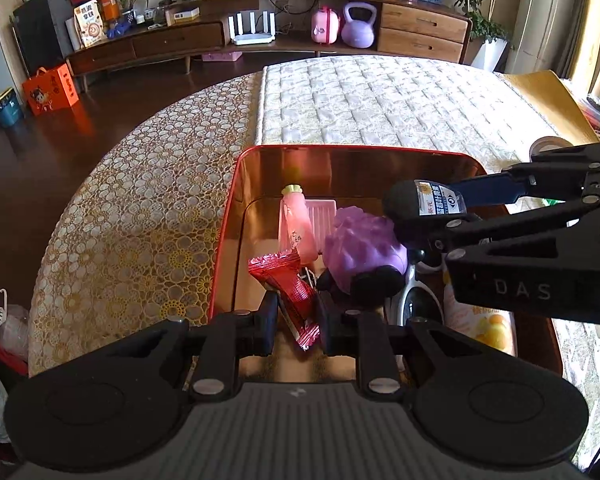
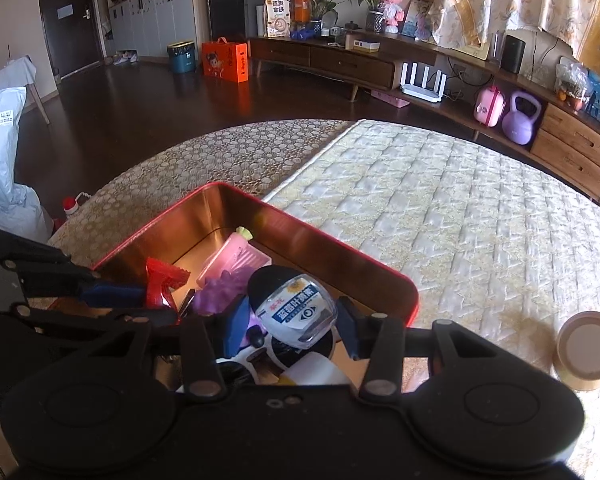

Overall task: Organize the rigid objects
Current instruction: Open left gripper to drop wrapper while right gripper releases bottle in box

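I have a red snack packet (image 1: 296,294) pinched between my left tongs (image 1: 297,320), just above the near left corner of the red tin box (image 1: 236,184). The pads sit close together with the packet's lower half clamped between them. Its long axis runs up and away from the tongs, tilted to the left in the left wrist view, with the crimped top end highest and the other crimped end poking out below the pads.

My right tongs (image 2: 294,326) grip a small clear bottle (image 2: 300,314) with a black cap and a blue and white label. The blue pads press on both its sides, held moderately apart by its width. The bottle lies across the tongs over the near right part of the box, cap end pointing up and left in the right wrist view.

Inside the box lie a pink bottle (image 1: 298,224) with a pale yellow cap pointing at the far wall, a pink soap dish (image 1: 322,216) and a knobbly purple ball (image 1: 364,248).

The box rests on a quilted cream surface (image 2: 460,208). A roll of tape (image 2: 588,348) stands on it to the right of the box.
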Tool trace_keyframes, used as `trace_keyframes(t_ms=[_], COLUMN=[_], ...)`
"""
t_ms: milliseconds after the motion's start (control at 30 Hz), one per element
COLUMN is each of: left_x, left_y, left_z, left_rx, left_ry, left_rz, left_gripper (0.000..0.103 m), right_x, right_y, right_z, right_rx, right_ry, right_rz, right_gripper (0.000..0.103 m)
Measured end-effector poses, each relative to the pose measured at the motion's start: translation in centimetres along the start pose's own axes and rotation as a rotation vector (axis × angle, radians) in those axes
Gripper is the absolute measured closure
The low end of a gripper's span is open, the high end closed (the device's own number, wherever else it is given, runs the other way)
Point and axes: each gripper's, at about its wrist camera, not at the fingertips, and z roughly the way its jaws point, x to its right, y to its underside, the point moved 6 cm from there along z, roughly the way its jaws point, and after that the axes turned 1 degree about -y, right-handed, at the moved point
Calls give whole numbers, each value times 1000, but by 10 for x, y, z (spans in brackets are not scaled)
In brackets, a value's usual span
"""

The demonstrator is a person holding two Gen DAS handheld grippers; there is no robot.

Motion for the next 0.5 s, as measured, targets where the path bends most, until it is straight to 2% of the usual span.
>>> trace_keyframes(t_ms=[500], left_x=[-2], left_y=[-1], left_z=[-1], left_rx=[-17], left_ry=[6], left_rz=[-52], left_gripper=[82], right_x=[7], right_y=[9], right_z=[-3], right_rx=[-9], right_ry=[-33], right_rz=[66], right_gripper=[56])
